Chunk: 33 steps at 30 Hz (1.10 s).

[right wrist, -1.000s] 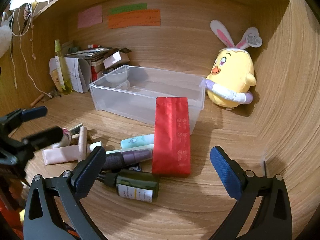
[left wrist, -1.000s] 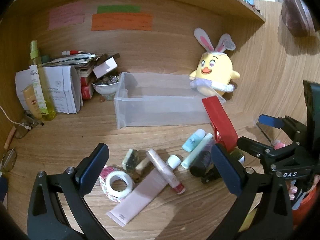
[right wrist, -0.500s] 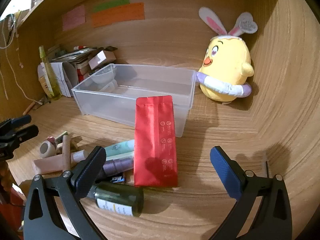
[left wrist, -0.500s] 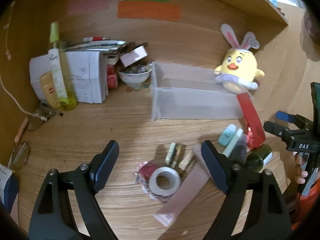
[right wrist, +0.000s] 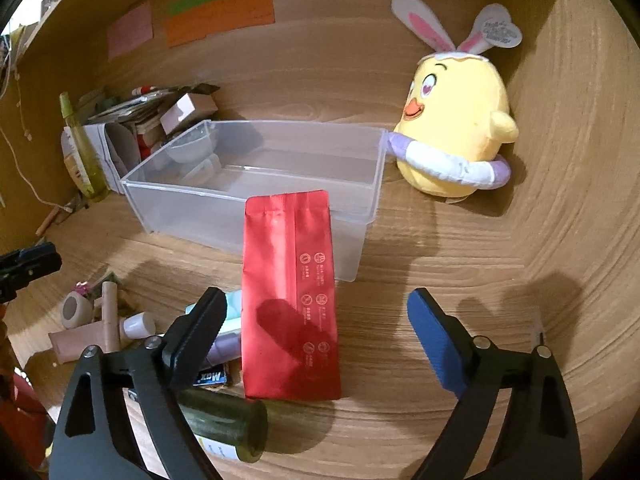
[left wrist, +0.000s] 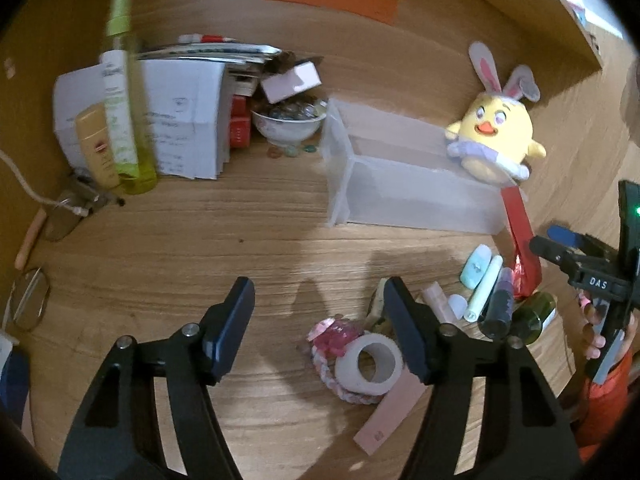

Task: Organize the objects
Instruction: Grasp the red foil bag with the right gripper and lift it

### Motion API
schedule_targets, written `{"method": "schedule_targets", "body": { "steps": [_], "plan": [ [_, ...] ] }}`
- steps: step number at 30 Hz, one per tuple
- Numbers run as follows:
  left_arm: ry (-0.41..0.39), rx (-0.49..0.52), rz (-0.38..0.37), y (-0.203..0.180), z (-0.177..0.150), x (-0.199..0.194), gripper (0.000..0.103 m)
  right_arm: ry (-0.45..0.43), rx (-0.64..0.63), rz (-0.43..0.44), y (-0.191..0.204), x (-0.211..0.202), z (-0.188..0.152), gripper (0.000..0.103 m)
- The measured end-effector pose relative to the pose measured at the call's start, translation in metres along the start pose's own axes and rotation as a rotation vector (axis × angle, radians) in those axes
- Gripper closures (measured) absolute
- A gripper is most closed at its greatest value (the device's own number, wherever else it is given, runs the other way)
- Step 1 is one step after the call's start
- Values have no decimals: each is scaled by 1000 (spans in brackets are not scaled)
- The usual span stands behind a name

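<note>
A wood-grain surface (right wrist: pixel 460 272) sits inside a nook with matching wooden walls, where pink, green and orange paper notes (right wrist: pixel 220 12) are stuck to the back panel. A clear, smooth plastic bin (right wrist: pixel 256 184), rectangular and open-topped, stands mid-surface, with a soft yellow plush chick (right wrist: pixel 456 120) with rabbit ears touching its right end. A glossy red foil pouch (right wrist: pixel 290 300) leans its top edge on the bin's front wall. Left of the pouch lies a jumble of small tubes and bottles, among them a dark green bottle (right wrist: pixel 224 424) on its side and a white tape roll (left wrist: pixel 370 364). The left gripper (left wrist: pixel 320 328) hangs with jaws apart, holding nothing; the right gripper (right wrist: pixel 316 332) is likewise spread wide over the pouch's lower half.
</note>
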State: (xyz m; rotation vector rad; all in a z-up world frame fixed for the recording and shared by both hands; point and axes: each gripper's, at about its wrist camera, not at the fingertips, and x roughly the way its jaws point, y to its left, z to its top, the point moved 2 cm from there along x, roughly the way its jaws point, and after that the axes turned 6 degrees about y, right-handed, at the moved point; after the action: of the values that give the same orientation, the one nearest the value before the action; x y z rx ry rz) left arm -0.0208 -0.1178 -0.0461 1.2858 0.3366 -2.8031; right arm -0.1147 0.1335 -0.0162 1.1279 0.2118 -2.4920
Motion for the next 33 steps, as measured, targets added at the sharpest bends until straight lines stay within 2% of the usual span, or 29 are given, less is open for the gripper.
{"method": "schedule_targets", "body": {
  "steps": [3, 11, 16, 19, 24, 28, 30, 32, 33],
  "plan": [
    [40, 37, -31, -11, 2, 11, 43, 27, -11, 13, 2, 9, 1, 22],
    [127, 122, -26, -29, 1, 35, 48, 79, -28, 23, 2, 24, 2, 24],
    [145, 136, -35, -30, 0, 40, 58, 108, -57, 25, 8, 32, -1, 24],
    [149, 135, -40, -30, 0, 40, 60, 124, -71, 22, 12, 36, -3, 25],
    [155, 127, -66, -32, 1, 41, 60, 148, -77, 26, 16, 41, -6, 38],
    [172, 134, -56, -33, 3, 47, 61, 153, -75, 34, 17, 42, -7, 49],
    [189, 130, -62, -33, 4, 52, 68, 154, -80, 32, 17, 42, -7, 52],
    [210, 138, -64, -34, 3, 59, 84, 153, -82, 31, 18, 41, -8, 52],
    [219, 140, -64, -35, 3, 62, 86, 150, -84, 30, 18, 41, -8, 52]
  ]
}}
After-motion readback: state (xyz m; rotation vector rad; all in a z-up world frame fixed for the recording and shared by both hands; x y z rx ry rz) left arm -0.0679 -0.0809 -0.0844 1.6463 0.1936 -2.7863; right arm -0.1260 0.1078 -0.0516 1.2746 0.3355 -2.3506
